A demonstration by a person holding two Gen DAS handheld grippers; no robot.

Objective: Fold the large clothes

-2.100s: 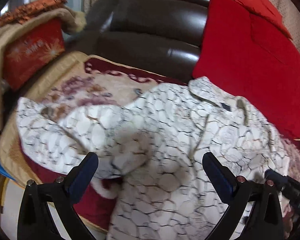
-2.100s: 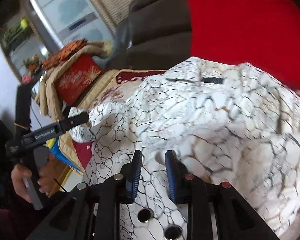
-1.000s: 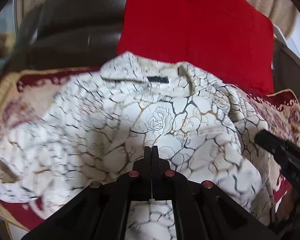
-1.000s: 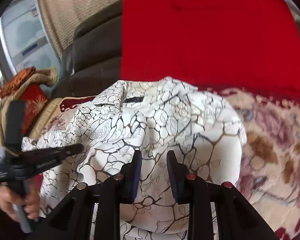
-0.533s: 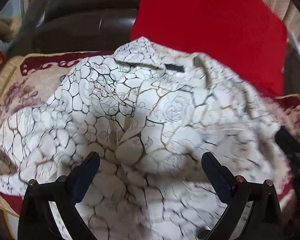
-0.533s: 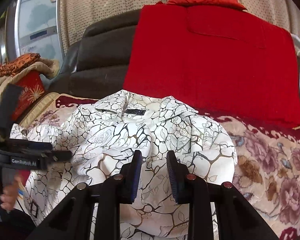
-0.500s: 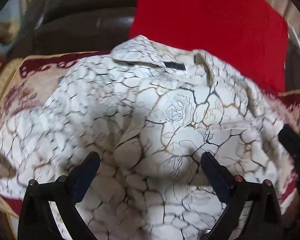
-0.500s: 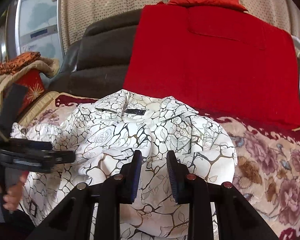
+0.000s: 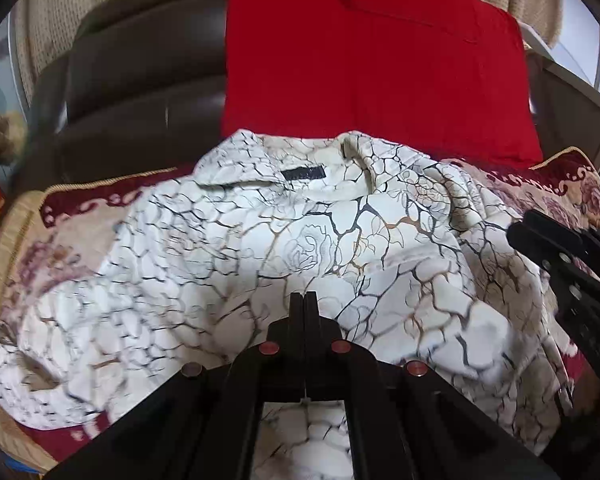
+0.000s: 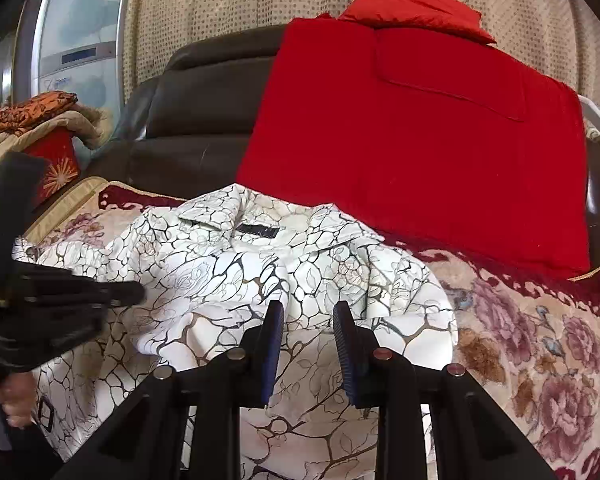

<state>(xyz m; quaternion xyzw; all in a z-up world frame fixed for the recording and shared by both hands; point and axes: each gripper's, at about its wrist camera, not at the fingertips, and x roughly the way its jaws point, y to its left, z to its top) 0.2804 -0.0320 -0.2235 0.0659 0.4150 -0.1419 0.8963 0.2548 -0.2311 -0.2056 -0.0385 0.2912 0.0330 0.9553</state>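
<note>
A white garment (image 9: 300, 240) with a dark crackle and rose print lies spread on the floral sofa cover, its collar and black label (image 9: 303, 173) toward the backrest. My left gripper (image 9: 304, 300) is over the garment's middle, shut, and I see no cloth between its pads. In the right wrist view the garment (image 10: 227, 272) fills the centre, and the left gripper (image 10: 111, 292) is blurred over its left part. My right gripper (image 10: 307, 316) stands partly open above the garment's front, its blue pads bare. From the left wrist view, that right gripper (image 9: 520, 228) sits at the garment's right edge.
A big red cushion (image 10: 420, 140) leans on the dark leather backrest (image 10: 203, 100), with a smaller red one (image 10: 412, 4) on top. Folded blankets and a red box (image 10: 51, 128) are stacked at the left. The floral cover (image 10: 540, 360) lies bare to the right. A hand (image 10: 15, 404) grips the left handle.
The left gripper's jaws sprang wide apart half a second ago and are shut again now. The right wrist view levelled out and shows more of the backrest. The garment lies as before.
</note>
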